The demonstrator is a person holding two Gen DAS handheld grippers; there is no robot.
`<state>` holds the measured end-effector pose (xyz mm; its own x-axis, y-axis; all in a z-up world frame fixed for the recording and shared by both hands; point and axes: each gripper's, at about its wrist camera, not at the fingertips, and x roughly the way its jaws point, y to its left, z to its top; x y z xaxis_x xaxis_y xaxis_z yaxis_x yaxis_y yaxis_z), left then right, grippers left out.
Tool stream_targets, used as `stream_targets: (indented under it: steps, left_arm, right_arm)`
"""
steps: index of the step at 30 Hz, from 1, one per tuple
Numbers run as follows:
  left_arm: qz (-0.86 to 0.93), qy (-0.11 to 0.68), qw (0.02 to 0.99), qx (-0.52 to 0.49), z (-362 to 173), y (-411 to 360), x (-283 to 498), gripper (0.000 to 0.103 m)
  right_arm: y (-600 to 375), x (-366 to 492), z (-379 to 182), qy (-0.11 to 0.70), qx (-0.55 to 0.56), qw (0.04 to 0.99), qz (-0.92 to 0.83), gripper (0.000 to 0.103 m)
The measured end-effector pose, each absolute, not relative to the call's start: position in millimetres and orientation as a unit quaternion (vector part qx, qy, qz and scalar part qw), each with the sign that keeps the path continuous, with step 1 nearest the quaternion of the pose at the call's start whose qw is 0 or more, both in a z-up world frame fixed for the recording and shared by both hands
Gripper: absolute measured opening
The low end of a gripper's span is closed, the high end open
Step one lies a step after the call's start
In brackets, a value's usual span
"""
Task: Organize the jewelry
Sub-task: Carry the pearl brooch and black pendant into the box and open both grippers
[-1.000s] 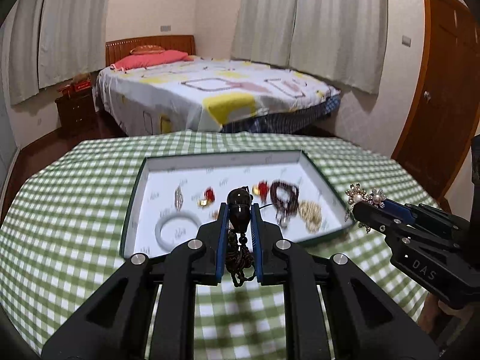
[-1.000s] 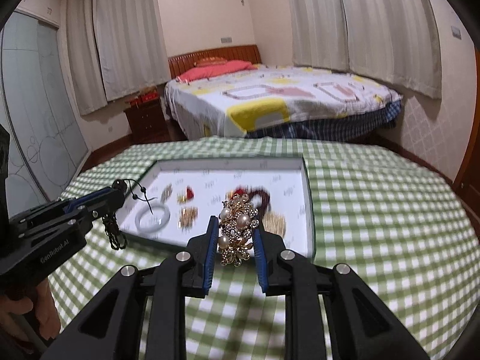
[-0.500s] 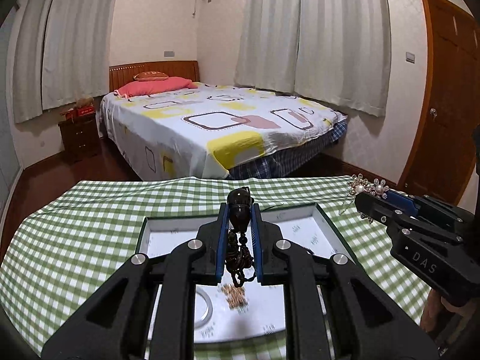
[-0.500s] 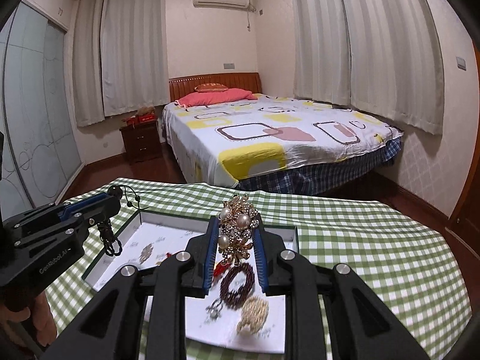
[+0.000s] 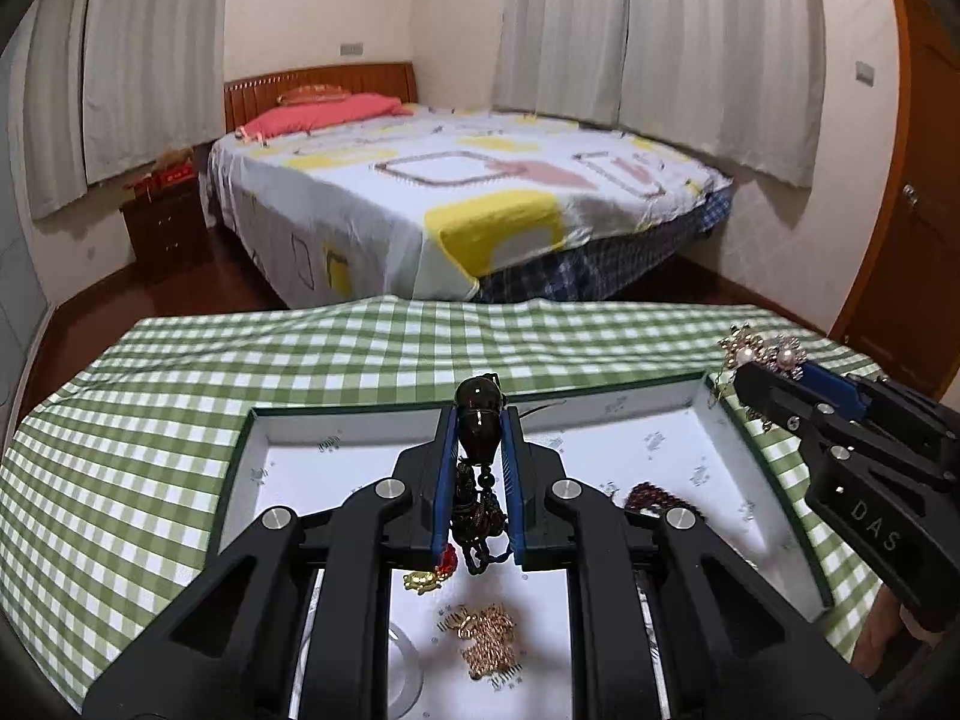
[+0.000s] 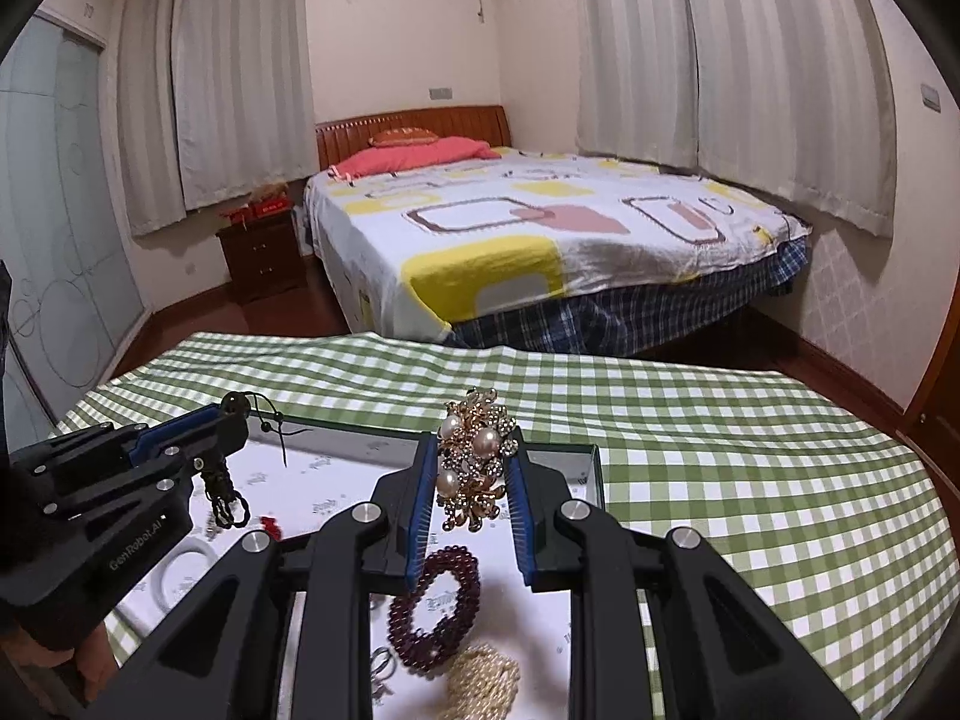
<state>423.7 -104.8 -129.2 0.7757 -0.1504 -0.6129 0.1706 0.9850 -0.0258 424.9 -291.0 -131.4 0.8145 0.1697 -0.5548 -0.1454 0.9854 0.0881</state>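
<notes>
My left gripper [image 5: 477, 426] is shut on a dark bead pendant [image 5: 477, 420] with a knotted cord, held above the white tray [image 5: 360, 438]. My right gripper [image 6: 471, 456] is shut on a gold pearl brooch [image 6: 474, 468], held over the tray's [image 6: 576, 468] right part. In the tray lie a dark red bead bracelet [image 6: 435, 618], a pale gold chain pile [image 6: 483, 687], a gold chain [image 5: 486, 639], a small red and gold charm [image 5: 429, 576] and a white bangle [image 6: 180, 570]. Each gripper shows in the other's view: the right gripper [image 5: 762, 360], the left gripper [image 6: 234, 408].
The tray rests on a table with a green checked cloth [image 6: 750, 480]. Beyond the table's far edge are a bed [image 6: 540, 228], a nightstand [image 6: 258, 258] and curtains. A wooden door [image 5: 918, 210] stands at the right.
Both grippers have tilted down and moved nearer the tray, so more of its inside shows below them. Each still holds its piece.
</notes>
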Motion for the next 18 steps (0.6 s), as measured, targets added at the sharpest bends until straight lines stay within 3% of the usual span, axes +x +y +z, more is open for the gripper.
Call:
stream_targets:
  steps: [18]
  left_arm:
    - [-0.055, 0.442, 0.894, 0.033, -172.5, -108.2, 479.6, 0.015]
  right_arm:
    - [-292.2, 480.2, -172.1, 0.409, 0.029, 0.910, 0.069, 0.023]
